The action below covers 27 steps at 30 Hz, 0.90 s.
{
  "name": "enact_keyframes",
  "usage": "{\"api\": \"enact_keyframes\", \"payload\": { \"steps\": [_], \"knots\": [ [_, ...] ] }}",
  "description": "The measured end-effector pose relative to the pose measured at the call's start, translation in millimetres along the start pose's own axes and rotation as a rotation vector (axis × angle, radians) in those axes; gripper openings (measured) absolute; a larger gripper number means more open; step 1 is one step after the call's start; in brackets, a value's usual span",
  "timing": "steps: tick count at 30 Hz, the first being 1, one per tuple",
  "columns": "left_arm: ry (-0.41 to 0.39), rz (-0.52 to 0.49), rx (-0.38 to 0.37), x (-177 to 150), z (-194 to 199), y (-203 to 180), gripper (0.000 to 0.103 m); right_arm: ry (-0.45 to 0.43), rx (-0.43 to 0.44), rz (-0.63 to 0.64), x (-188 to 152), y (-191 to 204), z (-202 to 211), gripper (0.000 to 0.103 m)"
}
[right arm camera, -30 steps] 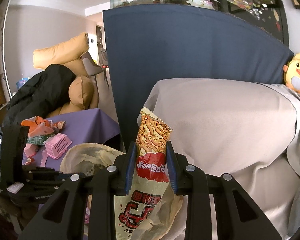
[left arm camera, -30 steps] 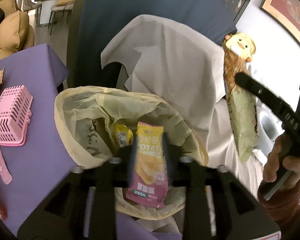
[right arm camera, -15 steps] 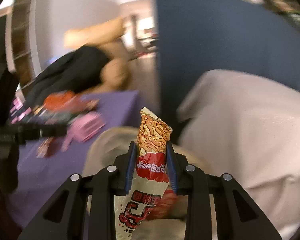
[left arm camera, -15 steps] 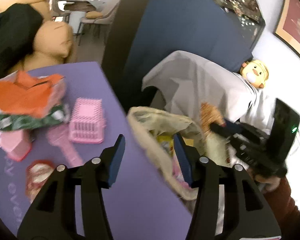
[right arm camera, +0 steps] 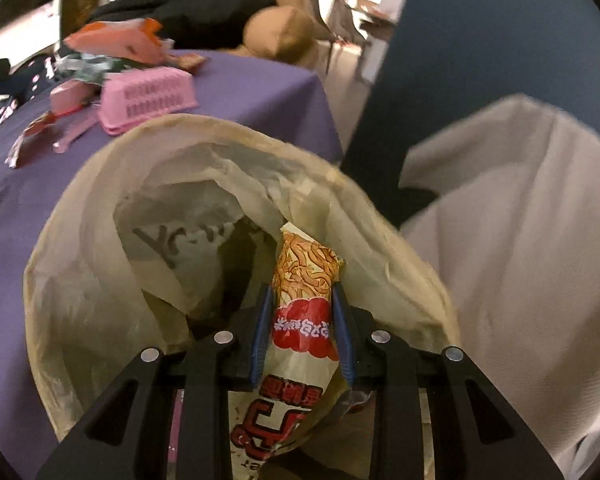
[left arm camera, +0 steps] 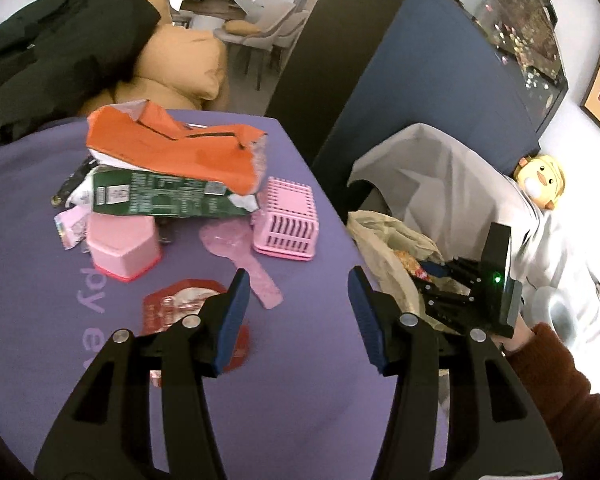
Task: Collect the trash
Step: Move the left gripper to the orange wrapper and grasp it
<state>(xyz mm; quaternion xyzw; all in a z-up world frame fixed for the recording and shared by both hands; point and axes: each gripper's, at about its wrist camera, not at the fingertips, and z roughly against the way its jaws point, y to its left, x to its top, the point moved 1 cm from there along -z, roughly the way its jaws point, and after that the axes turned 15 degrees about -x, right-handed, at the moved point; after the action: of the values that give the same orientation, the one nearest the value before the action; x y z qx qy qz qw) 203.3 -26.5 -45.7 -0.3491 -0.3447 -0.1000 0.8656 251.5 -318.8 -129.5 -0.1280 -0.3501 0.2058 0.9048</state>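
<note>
Trash bag [right arm camera: 100, 248]: chip packet dropped in a second ago, left gripper [left arm camera: 296, 300] now spread wide, empty, swung back over purple table [left arm camera: 300, 400]. Left view alone shows red wrapper [left arm camera: 172, 304], orange packet [left arm camera: 172, 148], pink basket [left arm camera: 288, 216]. Right gripper [right arm camera: 302, 332] still clamps noodle packet [right arm camera: 304, 316], now lowered into bag mouth.

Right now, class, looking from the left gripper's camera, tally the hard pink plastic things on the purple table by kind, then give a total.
Pink slotted basket: 1
Pink hexagonal box: 1
Translucent pink scoop: 1
Total: 3
</note>
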Motion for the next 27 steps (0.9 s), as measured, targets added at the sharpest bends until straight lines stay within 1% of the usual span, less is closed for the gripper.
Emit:
{"api": "enact_keyframes", "payload": {
  "steps": [2,5,8,10,12,13,16,17,22,26,27],
  "knots": [
    [-0.005,0.0,0.01,-1,4,4,0.049,0.041,0.009,0.01,-4,6,-5,0.028],
    [-0.004,0.007,0.02,-3,8,9,0.049,0.048,0.008,0.006,-5,11,-2,0.028],
    [-0.007,0.016,0.024,-5,13,14,0.049,0.083,0.026,-0.025,-4,8,-1,0.03],
    [-0.015,0.015,0.025,-6,18,18,0.054,0.119,0.061,-0.043,-5,4,-2,0.03],
    [-0.025,0.017,0.03,-8,24,22,0.055,0.147,0.084,-0.064,-5,0,-1,0.03],
    [-0.028,0.019,0.033,-8,25,23,0.055,0.147,0.081,-0.069,-4,-2,2,0.032],
    [-0.046,0.035,0.048,-9,35,34,0.055,0.1,0.06,-0.09,3,-9,21,0.051],
    [-0.051,0.038,0.055,-10,38,38,0.055,0.081,0.052,-0.107,5,-10,29,0.055],
    [-0.08,0.047,0.117,-16,56,60,0.056,-0.029,0.068,-0.223,26,-16,74,0.06],
    [-0.103,0.082,0.151,-20,72,82,0.056,-0.107,0.096,-0.234,48,1,96,0.062],
    [-0.11,0.092,0.163,-22,77,88,0.056,-0.135,0.104,-0.239,55,7,101,0.065]
  ]
}}
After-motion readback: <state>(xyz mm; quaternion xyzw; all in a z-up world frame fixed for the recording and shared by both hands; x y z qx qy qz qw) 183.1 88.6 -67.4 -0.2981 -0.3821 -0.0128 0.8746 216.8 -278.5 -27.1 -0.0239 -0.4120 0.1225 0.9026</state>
